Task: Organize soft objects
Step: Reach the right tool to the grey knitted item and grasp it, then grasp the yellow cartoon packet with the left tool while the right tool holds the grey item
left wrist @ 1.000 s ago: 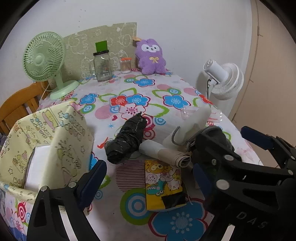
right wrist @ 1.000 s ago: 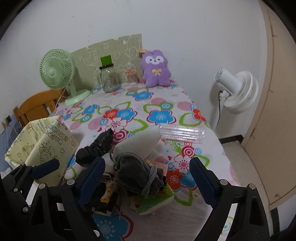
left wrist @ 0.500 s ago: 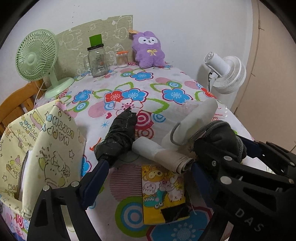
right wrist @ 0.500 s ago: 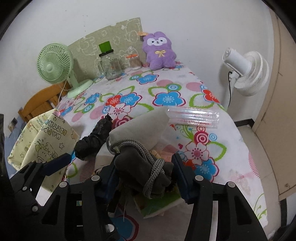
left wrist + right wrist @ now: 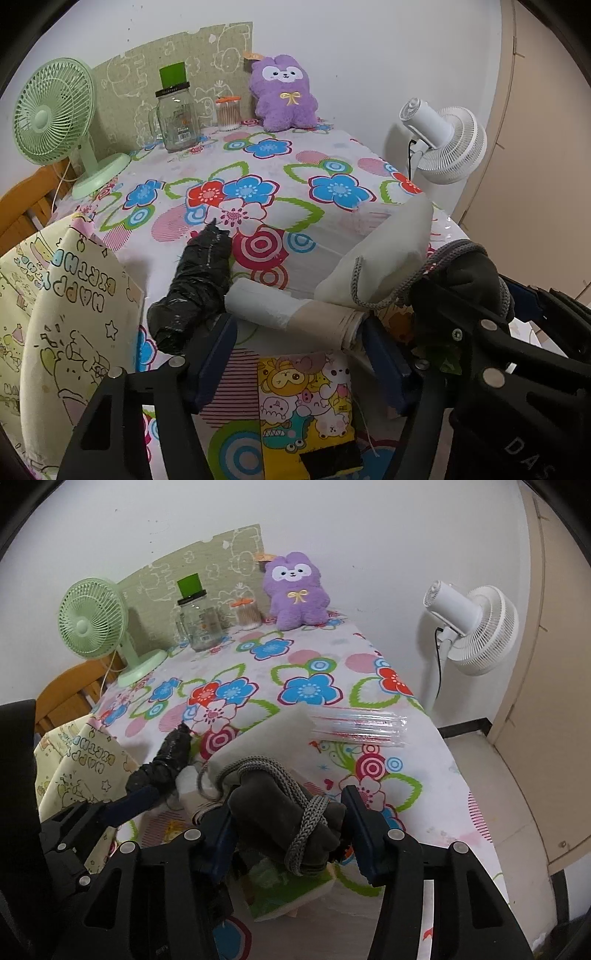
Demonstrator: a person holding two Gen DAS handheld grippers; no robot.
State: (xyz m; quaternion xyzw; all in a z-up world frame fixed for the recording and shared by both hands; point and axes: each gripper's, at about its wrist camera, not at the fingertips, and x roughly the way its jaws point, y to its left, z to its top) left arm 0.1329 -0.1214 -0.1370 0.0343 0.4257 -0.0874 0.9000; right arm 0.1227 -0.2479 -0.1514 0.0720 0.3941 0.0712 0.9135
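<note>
My right gripper (image 5: 291, 827) is shut on a dark grey fabric bundle (image 5: 266, 805) wrapped in a grey cord, which rests on a green and white packet (image 5: 291, 890). The bundle (image 5: 469, 273) also shows at the right of the left wrist view. My left gripper (image 5: 297, 326) is closing, its jaws on either side of a white and beige roll (image 5: 291, 310) that lies across the gap; the pads do not press it. A crumpled black bag (image 5: 195, 291) lies left of the roll, a white pouch (image 5: 388, 251) behind it, and a yellow cartoon packet (image 5: 303, 398) under the jaws.
A yellow "Happy Birthday" gift bag (image 5: 66, 314) stands open at the left edge. At the back are a purple plush (image 5: 284, 96), a glass jar (image 5: 177, 118) and a green fan (image 5: 51, 110). A clear plastic pack (image 5: 358, 725) lies at the right edge, a white fan (image 5: 472, 627) beyond.
The right jaws, open around the dark bundle, have shut on it. The left gripper has moved forward and down to the roll and its jaws have narrowed.
</note>
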